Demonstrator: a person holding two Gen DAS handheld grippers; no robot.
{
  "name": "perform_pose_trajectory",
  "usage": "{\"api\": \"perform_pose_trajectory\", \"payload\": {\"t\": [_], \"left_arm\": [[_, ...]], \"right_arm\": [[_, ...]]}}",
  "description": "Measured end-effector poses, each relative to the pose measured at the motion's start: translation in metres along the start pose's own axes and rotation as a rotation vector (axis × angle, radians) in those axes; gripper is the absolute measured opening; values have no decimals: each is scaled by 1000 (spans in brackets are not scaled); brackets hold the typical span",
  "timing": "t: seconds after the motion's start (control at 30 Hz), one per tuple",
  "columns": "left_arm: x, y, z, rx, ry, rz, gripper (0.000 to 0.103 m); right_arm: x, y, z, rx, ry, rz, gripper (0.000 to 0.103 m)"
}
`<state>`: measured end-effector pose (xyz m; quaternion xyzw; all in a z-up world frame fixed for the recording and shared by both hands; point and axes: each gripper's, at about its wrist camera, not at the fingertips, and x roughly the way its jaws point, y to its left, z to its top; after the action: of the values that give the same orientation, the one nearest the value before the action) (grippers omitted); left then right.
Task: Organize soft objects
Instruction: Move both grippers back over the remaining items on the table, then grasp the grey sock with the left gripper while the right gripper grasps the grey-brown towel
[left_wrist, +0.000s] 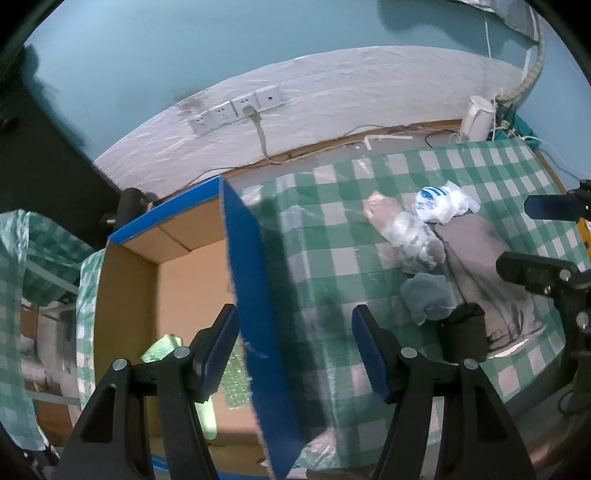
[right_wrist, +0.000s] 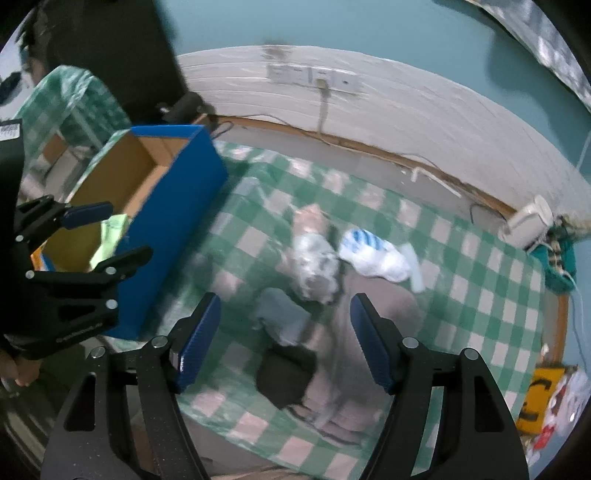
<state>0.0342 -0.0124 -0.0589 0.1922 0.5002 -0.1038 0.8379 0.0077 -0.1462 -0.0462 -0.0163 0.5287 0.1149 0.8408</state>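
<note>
Left wrist view: left gripper hovering open, empty, straddling blue box wall. Right gripper gaping, empty, hanging over clothes pile lying on checked tablecloth.

The light is dim and a bit blue, and it looks soft. Both pictures bend round at the edges, with dark corners (a fisheye lens does that). The right wrist picture is smeared with blur, so the clothes pile looks fuzzy. The left wrist picture is sharper. The blue box throws a dark shadow on the checked cloth, which shines a little.
</note>
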Motion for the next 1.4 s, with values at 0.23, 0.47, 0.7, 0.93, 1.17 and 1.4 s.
{"api": "perform_pose_trajectory", "payload": {"t": [0.23, 0.47, 0.7, 0.93, 1.17, 1.4], "left_arm": [[13, -24, 8, 27, 34, -19, 64], [30, -44, 15, 46, 67, -25, 64], [50, -62, 9, 84, 111, -25, 64], [60, -71, 8, 105, 135, -30, 64], [66, -86, 15, 120, 141, -61, 74], [76, -104, 27, 127, 170, -116, 81]], "right_arm": [[11, -35, -15, 73, 35, -34, 72], [39, -59, -32, 122, 110, -65, 72], [65, -62, -43, 122, 175, -59, 72], [91, -58, -51, 78, 235, -75, 72], [100, -69, -58, 51, 269, -145, 73], [99, -93, -64, 116, 277, -130, 73]]}}
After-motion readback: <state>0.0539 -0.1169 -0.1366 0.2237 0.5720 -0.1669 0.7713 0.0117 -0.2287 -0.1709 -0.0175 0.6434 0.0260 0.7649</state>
